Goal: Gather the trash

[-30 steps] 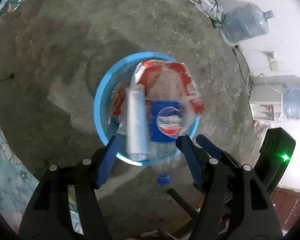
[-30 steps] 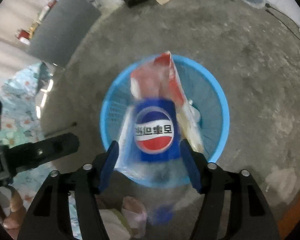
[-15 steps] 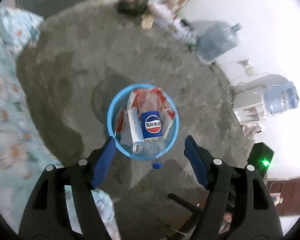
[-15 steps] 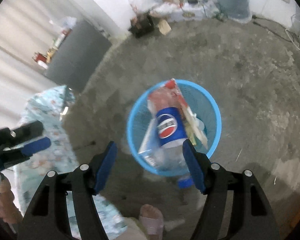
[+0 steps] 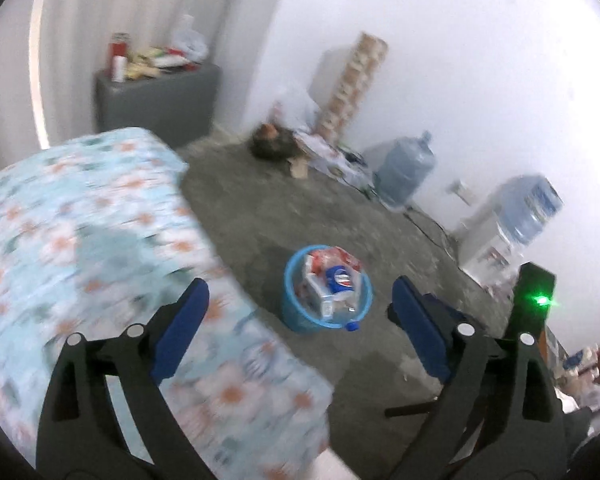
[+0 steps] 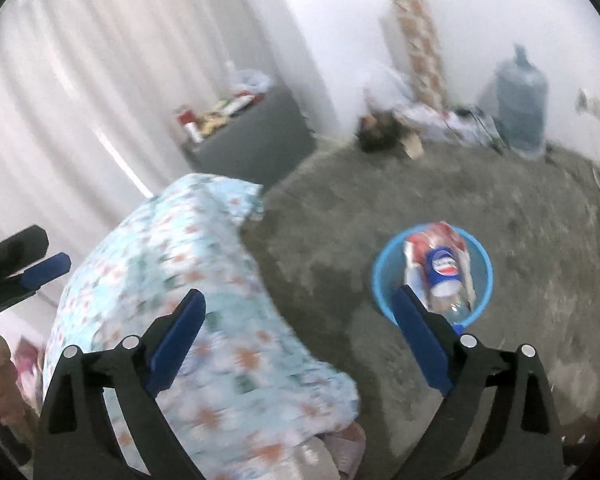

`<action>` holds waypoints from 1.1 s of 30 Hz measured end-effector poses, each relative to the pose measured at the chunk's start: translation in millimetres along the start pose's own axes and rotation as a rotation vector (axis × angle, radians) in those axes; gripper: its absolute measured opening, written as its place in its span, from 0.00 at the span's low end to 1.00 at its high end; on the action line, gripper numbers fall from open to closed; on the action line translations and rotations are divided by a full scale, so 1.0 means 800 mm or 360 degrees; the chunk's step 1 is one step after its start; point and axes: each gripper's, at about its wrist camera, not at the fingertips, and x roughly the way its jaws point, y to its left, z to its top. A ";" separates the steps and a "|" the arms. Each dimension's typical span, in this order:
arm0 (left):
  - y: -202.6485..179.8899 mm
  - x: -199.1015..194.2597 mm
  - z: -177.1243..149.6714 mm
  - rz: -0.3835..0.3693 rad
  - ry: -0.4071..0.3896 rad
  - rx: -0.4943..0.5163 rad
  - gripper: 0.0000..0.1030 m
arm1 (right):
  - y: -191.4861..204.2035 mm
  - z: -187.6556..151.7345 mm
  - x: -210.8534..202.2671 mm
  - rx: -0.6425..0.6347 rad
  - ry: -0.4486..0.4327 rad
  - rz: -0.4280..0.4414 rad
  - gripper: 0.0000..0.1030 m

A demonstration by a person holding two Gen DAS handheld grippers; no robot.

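A blue basket [image 5: 300, 322] [image 6: 482, 276] stands on the grey floor, holding a Pepsi bottle [image 5: 340, 280] [image 6: 442, 270], a red and white wrapper [image 5: 332, 258] [image 6: 432, 236] and a white carton [image 5: 318, 292]. A blue cap [image 5: 352, 326] lies on the floor by its rim. My left gripper [image 5: 300, 316] is high above and back from the basket, jaws opening wide, nothing between them. My right gripper [image 6: 300, 316] is also raised, jaws opening wide and empty. The left gripper's blue finger [image 6: 46, 266] shows at the right wrist view's left edge.
A floral-clothed table [image 5: 100, 240] [image 6: 188, 280] fills the left foreground. A grey cabinet [image 5: 156, 100] with clutter stands behind it. Water jugs [image 5: 406, 174] [image 6: 520, 100], a dispenser [image 5: 496, 240], a patterned column [image 5: 352, 84] and bags line the white wall. A black device with a green light [image 5: 540, 300] is at right.
Both grippers rose and pulled back from the basket, which shrank in view. The bottle and carton, between the fingers a second ago, now lie in the basket. Both pairs of jaws have spread wider.
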 end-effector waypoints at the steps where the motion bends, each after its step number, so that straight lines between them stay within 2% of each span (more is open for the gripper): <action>1: 0.006 -0.014 -0.008 0.0023 -0.0029 -0.0014 0.86 | 0.014 -0.002 -0.006 -0.0044 -0.0012 0.0004 0.91; 5: 0.027 -0.067 -0.044 0.0159 -0.0159 -0.0042 0.88 | 0.065 -0.012 -0.025 -0.0164 -0.0036 0.0046 0.93; 10: 0.045 -0.106 -0.079 0.0244 -0.0243 -0.0080 0.90 | 0.111 -0.026 -0.043 -0.0282 -0.0052 0.0075 0.93; 15: 0.049 -0.122 -0.114 0.0417 -0.0311 -0.0109 0.90 | 0.143 -0.040 -0.063 -0.0350 -0.0120 0.0002 0.93; 24: 0.048 -0.114 -0.153 0.0643 -0.0278 -0.0118 0.91 | 0.173 -0.056 -0.087 -0.0500 -0.0160 -0.0115 0.94; 30: 0.039 -0.100 -0.162 0.0798 -0.0242 -0.0028 0.91 | 0.177 -0.065 -0.100 -0.0607 -0.0206 -0.0267 0.94; 33: 0.035 -0.099 -0.161 0.0806 -0.0247 -0.0029 0.91 | 0.172 -0.067 -0.102 -0.0610 -0.0200 -0.0318 0.94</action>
